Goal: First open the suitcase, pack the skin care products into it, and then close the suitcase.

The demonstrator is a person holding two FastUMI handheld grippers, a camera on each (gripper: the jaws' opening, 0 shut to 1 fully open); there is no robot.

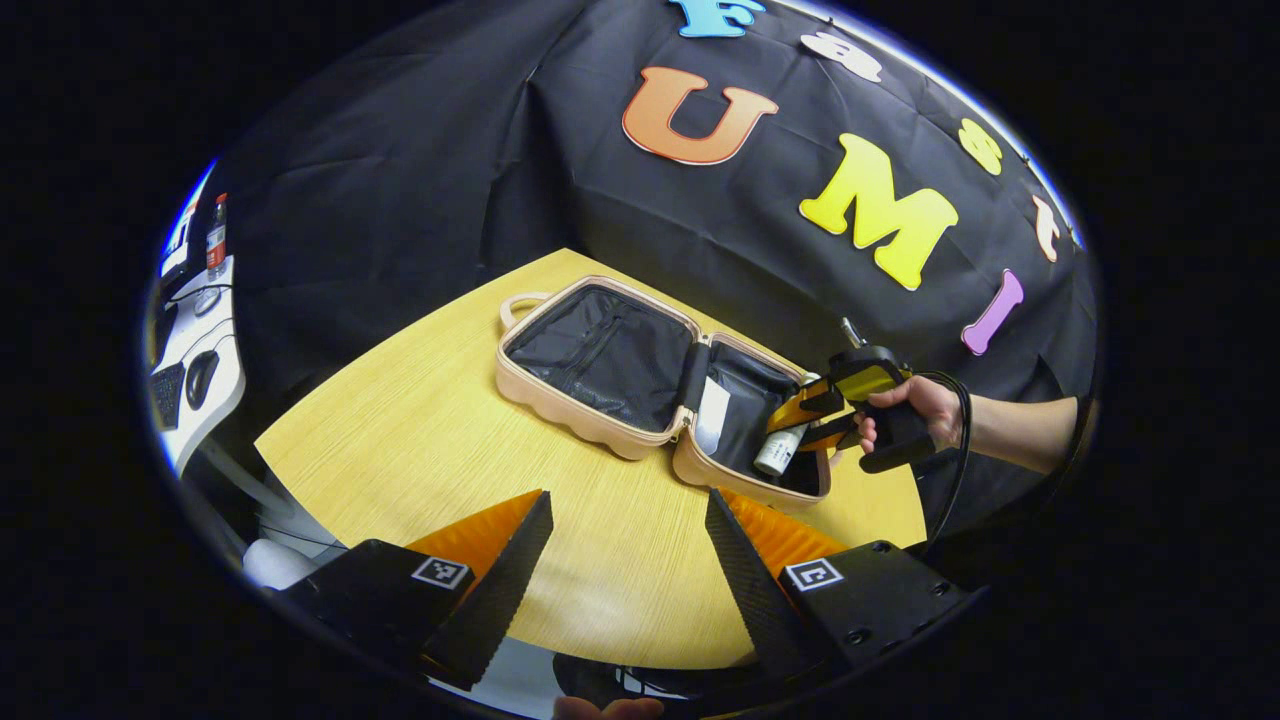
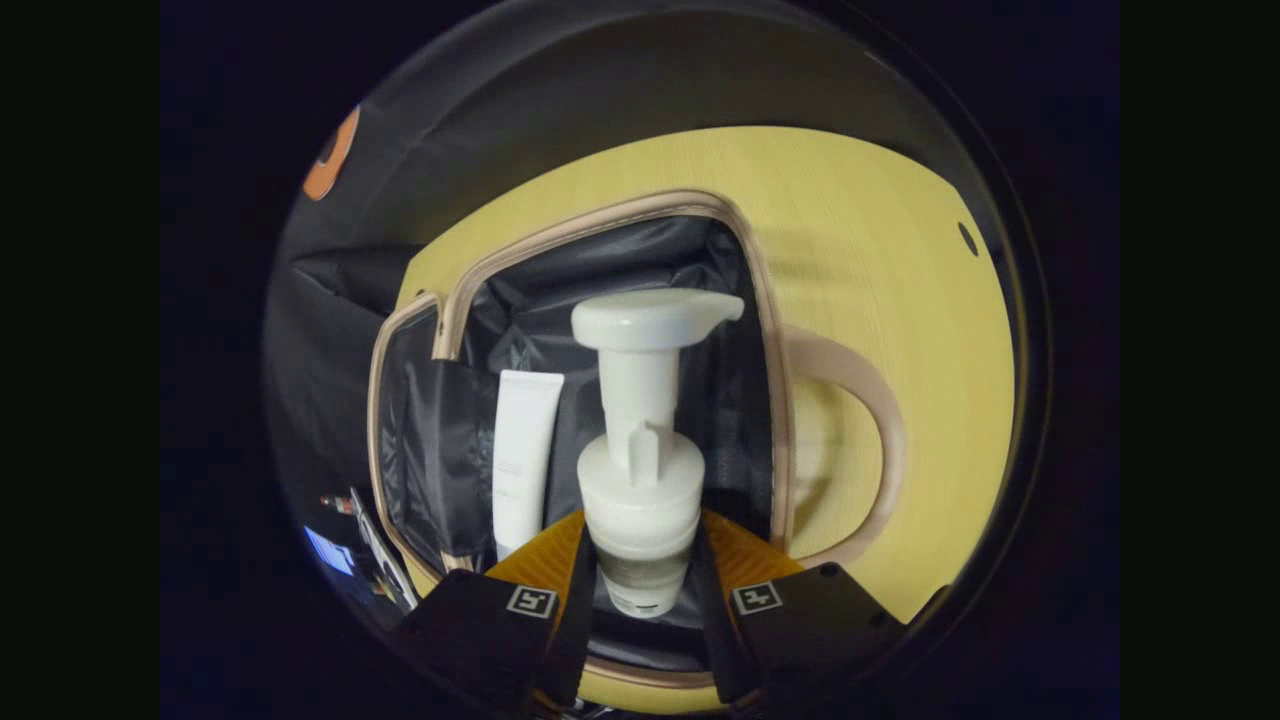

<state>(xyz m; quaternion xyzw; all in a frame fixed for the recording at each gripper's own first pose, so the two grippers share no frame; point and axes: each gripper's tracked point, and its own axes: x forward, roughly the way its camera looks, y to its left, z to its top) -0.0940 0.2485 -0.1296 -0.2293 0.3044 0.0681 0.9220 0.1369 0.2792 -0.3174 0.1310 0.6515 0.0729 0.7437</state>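
The beige suitcase (image 1: pixel 560 405) lies open on the wooden table (image 1: pixel 400 440), both halves lined in black. In the left gripper view, a hand (image 1: pixel 920 400) holds my right gripper (image 1: pixel 792 425) over the right half, shut on a white pump bottle (image 1: pixel 779 452). A white tube (image 1: pixel 712 415) lies in that same half. My left gripper (image 1: pixel 628 497) hovers open above the table's near edge, nothing between its fingers. In the right gripper view, the pump bottle (image 2: pixel 640 480) stands gripped in my right gripper (image 2: pixel 642 525) above the lining, with the tube (image 2: pixel 522 450) to its left and the suitcase rim (image 2: pixel 770 400) around them.
The suitcase's carry handle (image 2: pixel 870 400) rests on the bare table (image 2: pixel 900 250) beside the compartment. A white desk (image 1: pixel 200 400) with a mouse, a keyboard and a drink bottle (image 1: pixel 216 240) stands beyond the table's left edge. Black cloth backs the table.
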